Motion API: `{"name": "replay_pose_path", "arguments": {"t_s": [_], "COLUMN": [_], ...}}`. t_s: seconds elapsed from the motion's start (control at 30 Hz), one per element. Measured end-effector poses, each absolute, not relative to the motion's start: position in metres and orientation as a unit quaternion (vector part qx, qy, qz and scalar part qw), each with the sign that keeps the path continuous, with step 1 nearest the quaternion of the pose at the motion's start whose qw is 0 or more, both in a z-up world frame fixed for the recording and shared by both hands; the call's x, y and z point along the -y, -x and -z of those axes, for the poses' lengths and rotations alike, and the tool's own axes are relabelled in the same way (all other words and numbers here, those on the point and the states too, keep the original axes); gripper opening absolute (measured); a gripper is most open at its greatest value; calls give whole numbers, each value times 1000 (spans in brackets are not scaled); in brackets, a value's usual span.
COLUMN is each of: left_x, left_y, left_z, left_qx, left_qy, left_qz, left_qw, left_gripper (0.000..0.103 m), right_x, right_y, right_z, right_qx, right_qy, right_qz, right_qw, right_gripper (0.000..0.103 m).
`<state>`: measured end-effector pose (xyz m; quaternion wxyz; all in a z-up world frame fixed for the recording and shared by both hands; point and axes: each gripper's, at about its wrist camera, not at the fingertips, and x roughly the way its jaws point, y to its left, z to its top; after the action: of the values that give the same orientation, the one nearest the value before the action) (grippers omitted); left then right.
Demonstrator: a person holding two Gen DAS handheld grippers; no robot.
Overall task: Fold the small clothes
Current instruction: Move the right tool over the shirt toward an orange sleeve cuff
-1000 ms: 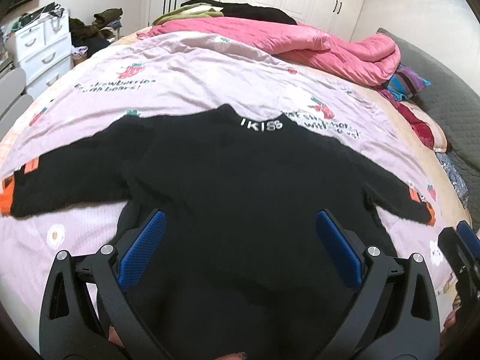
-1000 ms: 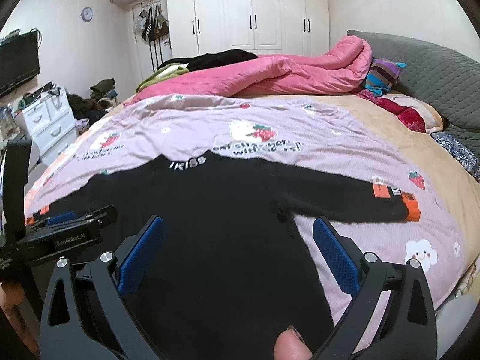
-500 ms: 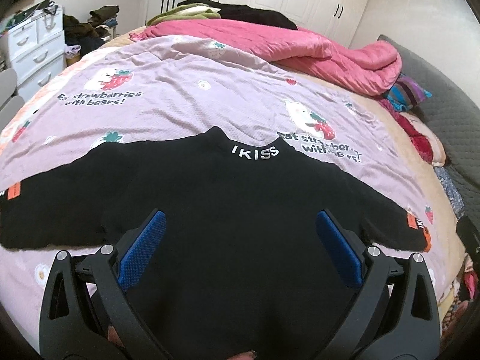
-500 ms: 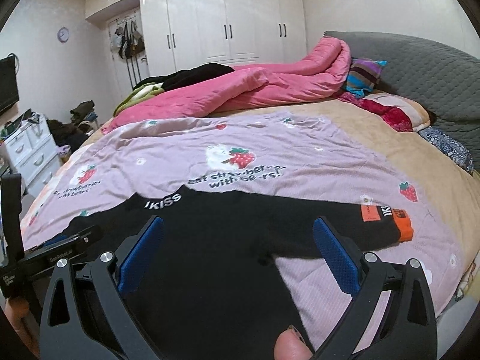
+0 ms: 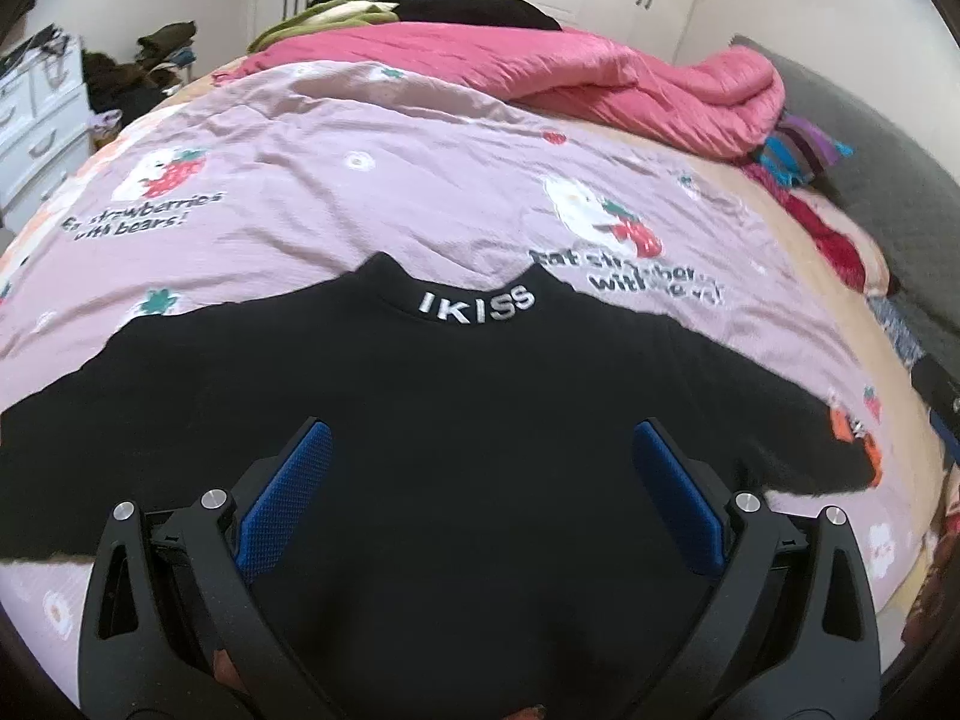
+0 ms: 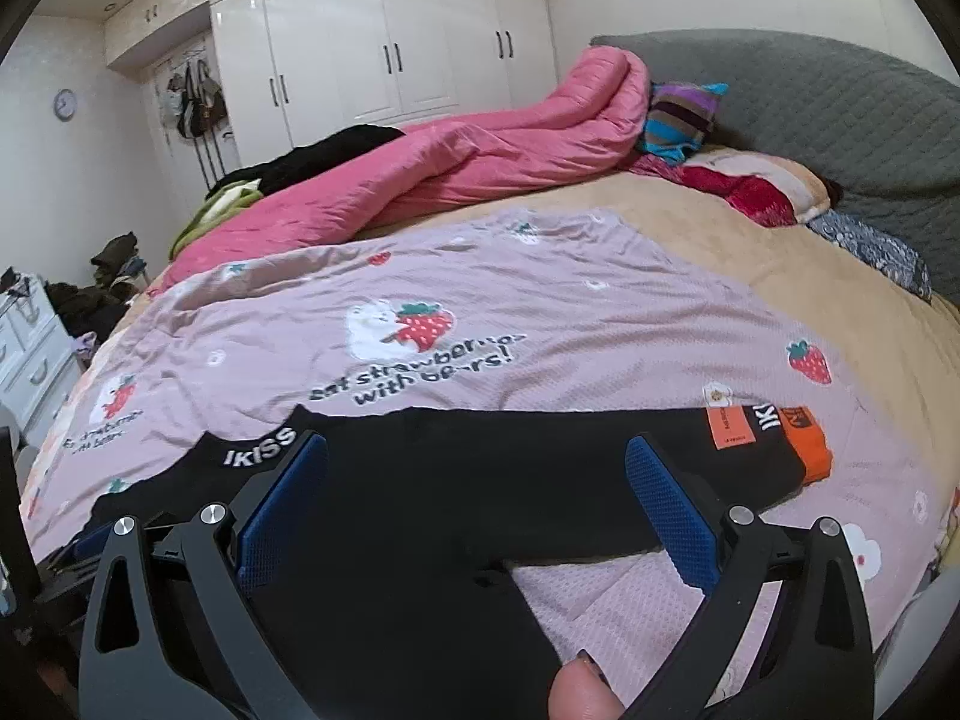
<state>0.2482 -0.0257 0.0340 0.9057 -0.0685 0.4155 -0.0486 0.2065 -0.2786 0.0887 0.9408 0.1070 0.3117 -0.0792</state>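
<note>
Black long-sleeved sweater [image 5: 456,420], white "IKISS" collar, orange cuffs, flat on the bed, sleeves outspread.

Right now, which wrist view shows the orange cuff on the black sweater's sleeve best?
The right wrist view: the orange cuff lies flat on the lilac sheet, with the orange patch and white lettering beside it readable. In the left wrist view the same cuff is squeezed to the fisheye edge, only slivers of orange showing at the black sweater's sleeve end.
</note>
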Motion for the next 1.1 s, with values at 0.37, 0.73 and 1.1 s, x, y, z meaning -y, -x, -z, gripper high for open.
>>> {"name": "replay_pose_path", "arguments": {"t_s": [0.37, 0.73, 1.1], "left_x": [72, 106, 116], "left_y": [-257, -266, -275], "left_z": [-7, 17, 40], "left_qx": [-427, -438, -452], "left_qy": [17, -7, -15], "left_qz": [87, 107, 105], "left_qw": [900, 892, 886], "left_gripper": [94, 94, 94], "right_x": [318, 385, 457], "right_y": [-225, -222, -209], "right_z": [-43, -9, 33], "right_qx": [-338, -360, -377], "right_qy": [-121, -182, -289], "right_qz": [129, 200, 271], "right_qw": [924, 893, 837], "right_gripper": [99, 99, 99]}}
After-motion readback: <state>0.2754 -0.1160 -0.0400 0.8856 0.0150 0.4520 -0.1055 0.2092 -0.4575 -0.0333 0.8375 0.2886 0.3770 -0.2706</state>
